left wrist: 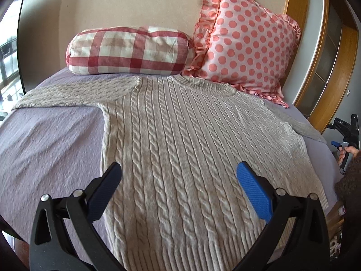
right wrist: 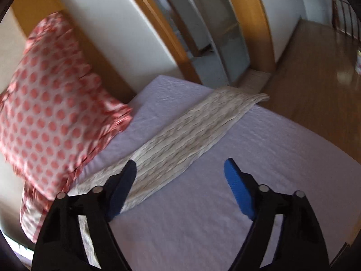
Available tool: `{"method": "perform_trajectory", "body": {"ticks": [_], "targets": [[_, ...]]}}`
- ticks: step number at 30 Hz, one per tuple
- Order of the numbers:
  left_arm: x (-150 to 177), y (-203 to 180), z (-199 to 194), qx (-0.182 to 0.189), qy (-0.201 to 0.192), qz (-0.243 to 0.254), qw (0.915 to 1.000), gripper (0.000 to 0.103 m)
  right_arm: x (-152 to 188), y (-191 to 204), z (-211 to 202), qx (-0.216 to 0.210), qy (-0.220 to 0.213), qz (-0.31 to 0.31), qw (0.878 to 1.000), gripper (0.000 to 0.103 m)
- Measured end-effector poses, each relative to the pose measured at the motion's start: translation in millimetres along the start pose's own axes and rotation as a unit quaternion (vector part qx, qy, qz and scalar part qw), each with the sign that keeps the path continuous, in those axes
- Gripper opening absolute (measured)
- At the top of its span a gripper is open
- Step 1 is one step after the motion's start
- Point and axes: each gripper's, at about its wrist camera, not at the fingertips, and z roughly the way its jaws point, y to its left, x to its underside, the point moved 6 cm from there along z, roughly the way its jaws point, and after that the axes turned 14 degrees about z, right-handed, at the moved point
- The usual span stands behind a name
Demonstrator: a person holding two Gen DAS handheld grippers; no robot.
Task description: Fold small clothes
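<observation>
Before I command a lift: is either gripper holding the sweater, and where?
Nothing held. Left gripper and right gripper are both open above the sweater.

Your right gripper (right wrist: pixel 180 169) hung with jaws spread above the lilac bedspread (right wrist: pixel 259 158), a cream knit sleeve (right wrist: pixel 191 133) stretching toward frame centre, a polka-dot pillow (right wrist: pixel 52 103) at left.

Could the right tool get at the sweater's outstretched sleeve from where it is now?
Probably yes. The right tool is open, pointing along the sleeve, which lies flat on the bedspread with nothing on it. The polka-dot pillow sits off to one side.
</observation>
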Motion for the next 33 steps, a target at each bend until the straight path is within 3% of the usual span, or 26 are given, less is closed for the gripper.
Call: {"method": "perform_trajectory", "body": {"ticks": [2, 4, 9, 11, 12, 13, 16, 19, 22, 27, 30, 33], "targets": [[-8.7, 5.2, 1.6, -0.017, -0.003, 0.011, 0.9998, 0.101, -25.4, -21.3, 24.5, 0.007, 0.006, 0.067, 0.998, 0.061], [-15.4, 12.4, 2.4, -0.029, -0.004, 0.012, 0.9995, 0.101, -41.5, -38.2, 41.8, 0.016, 0.001, 0.118, 0.993, 0.056], [-28.3, 35.3, 8.1, -0.030, -0.013, -0.013, 0.9994, 0.101, -62.3, -48.6, 61.9, 0.021, -0.027, 0.149, 0.988, 0.050], [-29.9, 45.7, 10.7, -0.027, -0.015, -0.031, 0.9990, 0.101, -68.0, -51.0, 68.5, 0.018, -0.036, 0.153, 0.987, 0.039], [-30.1, 51.6, 12.8, -0.025, -0.014, -0.042, 0.9987, 0.101, -67.5, -52.7, 72.6, 0.017, -0.035, 0.154, 0.987, 0.017], [-29.3, 57.3, 15.1, -0.024, -0.011, -0.053, 0.9982, 0.101, -67.0, -54.7, 77.9, 0.012, -0.030, 0.158, 0.987, 0.009], [-25.0, 77.2, 18.5, -0.018, -0.003, -0.085, 0.9962, 0.101, -69.5, -41.7, 64.3, 0.004, -0.056, 0.119, 0.991, 0.008], [-23.3, 98.5, 13.0, -0.006, -0.019, -0.105, 0.9943, 0.101, -56.2, 29.9, 26.5, -0.039, -0.090, 0.006, 0.995, 0.008], [-28.3, 126.8, 6.6, -0.004, -0.033, -0.131, 0.9908, 0.101, -11.8, 122.7, -14.9, -0.134, -0.081, -0.086, 0.984, 0.008], [-39.7, 189.8, 4.5, -0.029, -0.040, -0.192, 0.9802, 0.101, 134.1, 263.3, -47.7, -0.273, 0.024, -0.224, 0.935, 0.008], [-41.4, 229.1, 14.9, -0.047, -0.021, -0.224, 0.9733, 0.101, 236.1, 312.1, -33.7, -0.300, 0.116, -0.273, 0.907, 0.008], [-34.5, 264.3, 27.7, -0.056, -0.001, -0.266, 0.9622, 0.097, 349.3, 330.0, 2.4, -0.260, 0.213, -0.343, 0.877, 0.008]]}}
